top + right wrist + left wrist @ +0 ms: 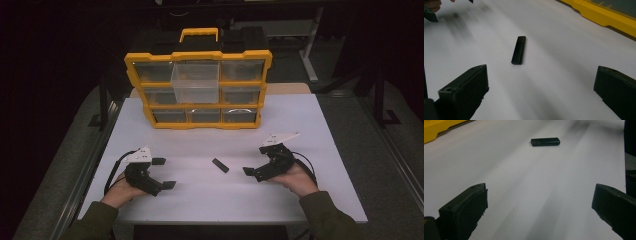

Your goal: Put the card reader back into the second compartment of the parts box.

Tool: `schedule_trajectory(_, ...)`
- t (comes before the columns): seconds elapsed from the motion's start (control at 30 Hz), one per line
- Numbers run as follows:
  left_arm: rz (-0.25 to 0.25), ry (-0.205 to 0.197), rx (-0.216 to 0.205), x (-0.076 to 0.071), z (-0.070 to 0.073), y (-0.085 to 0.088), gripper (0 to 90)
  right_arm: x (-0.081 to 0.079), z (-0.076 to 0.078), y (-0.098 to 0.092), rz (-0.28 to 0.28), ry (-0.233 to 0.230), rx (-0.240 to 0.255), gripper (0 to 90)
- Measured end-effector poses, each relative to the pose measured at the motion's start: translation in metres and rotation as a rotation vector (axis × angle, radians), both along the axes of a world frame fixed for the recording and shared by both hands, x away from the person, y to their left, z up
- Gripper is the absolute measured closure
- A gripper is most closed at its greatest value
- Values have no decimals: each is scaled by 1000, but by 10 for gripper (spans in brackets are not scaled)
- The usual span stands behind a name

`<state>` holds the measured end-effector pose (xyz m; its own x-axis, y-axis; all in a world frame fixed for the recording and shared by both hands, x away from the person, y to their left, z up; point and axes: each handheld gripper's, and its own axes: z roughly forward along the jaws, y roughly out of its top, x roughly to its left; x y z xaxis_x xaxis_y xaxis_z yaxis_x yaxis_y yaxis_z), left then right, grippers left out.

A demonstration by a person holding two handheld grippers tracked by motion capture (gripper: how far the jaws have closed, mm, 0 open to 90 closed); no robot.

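Observation:
A small flat black bar (220, 165) lies on the white table (215, 140), between my two grippers. My left gripper (164, 173) rests at the front left, open and holding nothing, with its jaws towards the bar. My right gripper (253, 160) sits just right of the bar, also open and holding nothing. In the left gripper view the bar (545, 141) lies crosswise well ahead of the spread jaws (540, 195). In the right gripper view the bar (518, 50) lies lengthwise, a short way ahead of the jaws (541, 75) and left of centre.
A yellow organiser case (197, 90) with clear drawers stands upright at the back of the table; its top middle drawer (195, 82) is pulled out. The case's yellow edge (604, 17) runs along the upper right in the right gripper view. Dark floor surrounds the table.

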<state>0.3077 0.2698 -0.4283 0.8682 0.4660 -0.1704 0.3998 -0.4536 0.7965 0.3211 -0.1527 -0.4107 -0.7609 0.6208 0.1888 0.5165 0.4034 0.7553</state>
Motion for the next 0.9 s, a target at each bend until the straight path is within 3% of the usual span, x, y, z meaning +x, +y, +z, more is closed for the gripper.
schedule_trajectory(0.9,-2,4,-9,0,1,0,0,14,6,15,25,-12,-4,0)
